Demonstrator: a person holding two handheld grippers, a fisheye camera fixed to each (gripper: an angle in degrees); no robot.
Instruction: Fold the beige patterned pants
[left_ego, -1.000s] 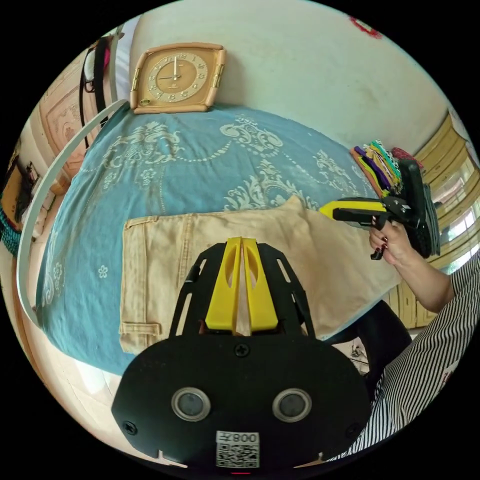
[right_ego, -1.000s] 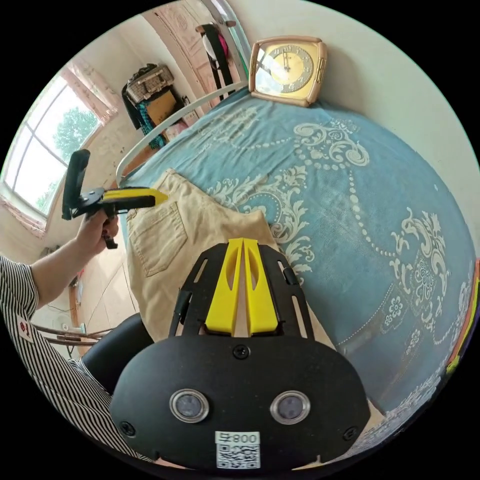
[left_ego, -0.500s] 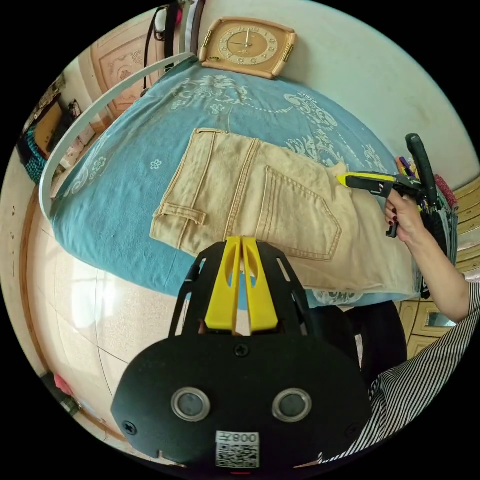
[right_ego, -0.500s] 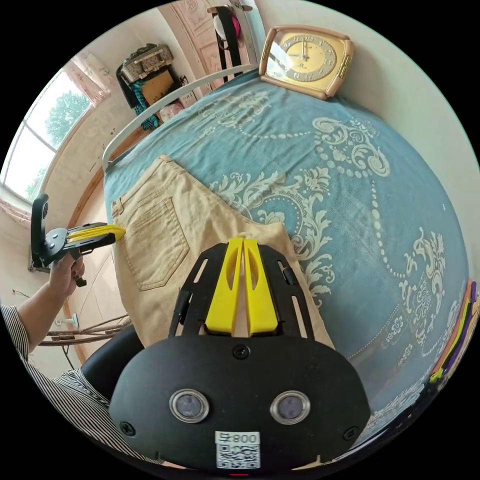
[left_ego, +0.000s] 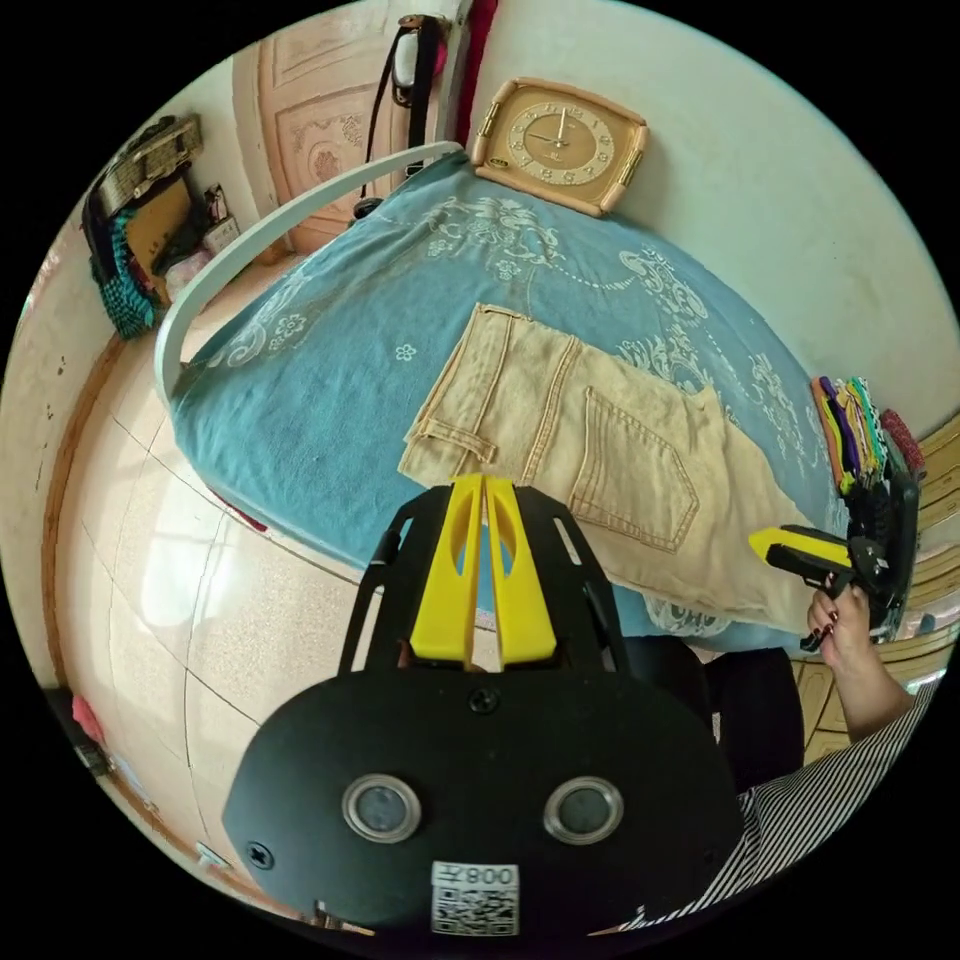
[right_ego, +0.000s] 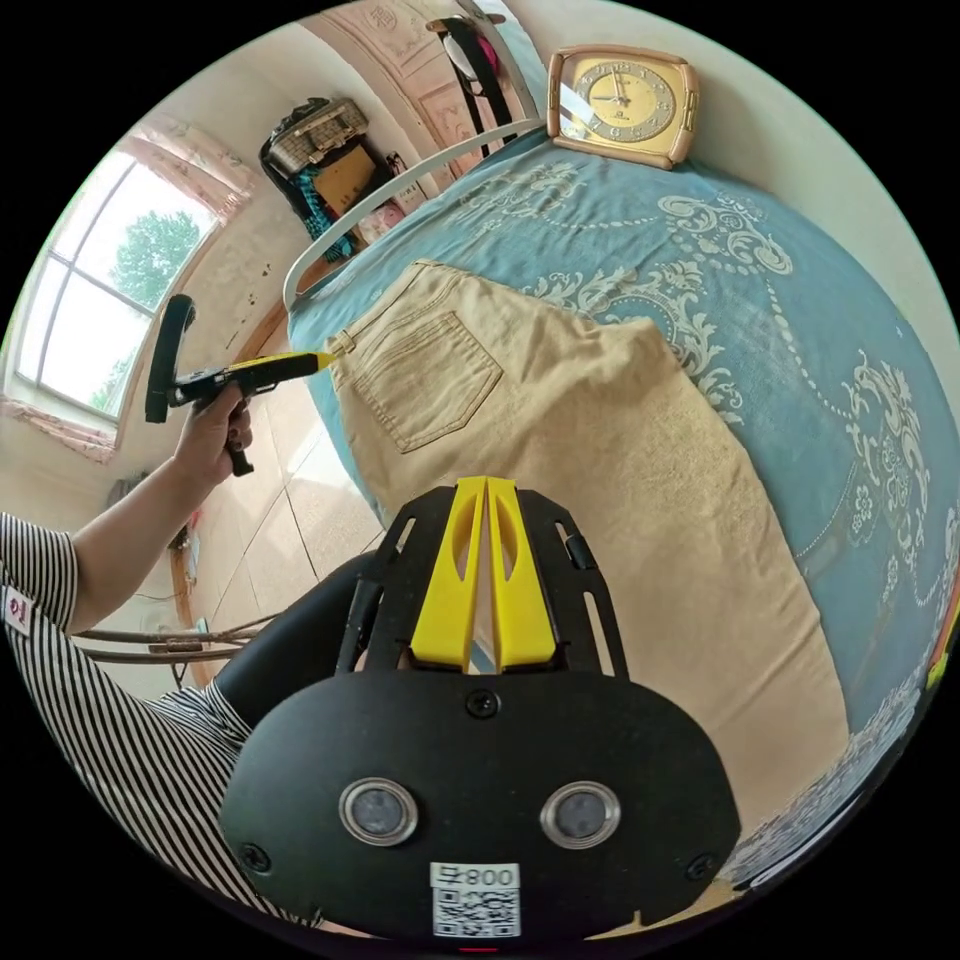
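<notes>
The beige pants (left_ego: 600, 460) lie flat on the blue bed cover (left_ego: 330, 400), back pocket up, one leg on the other. In the left gripper view my left gripper (left_ego: 483, 485) is shut on nothing, held off the bed's near edge, short of the waistband. In the right gripper view the left gripper (right_ego: 322, 358) points at the waistband corner of the pants (right_ego: 600, 440); contact is unclear. My right gripper (right_ego: 485, 487) is shut and empty above the leg's near edge. From the left gripper view the right gripper (left_ego: 765, 545) hovers in a hand by the leg ends.
A clock (left_ego: 560, 145) leans on the wall at the bed's far side. A white bed rail (left_ego: 280, 230) curves along one edge. Colourful folded items (left_ego: 850, 430) are stacked beyond the leg ends. Tiled floor (left_ego: 150, 560) lies below the bed. A striped sleeve (right_ego: 110, 680) is near.
Both grippers have drawn back from over the pants toward the bed's near edge. The pants stay flat on the bed; both stay shut.
</notes>
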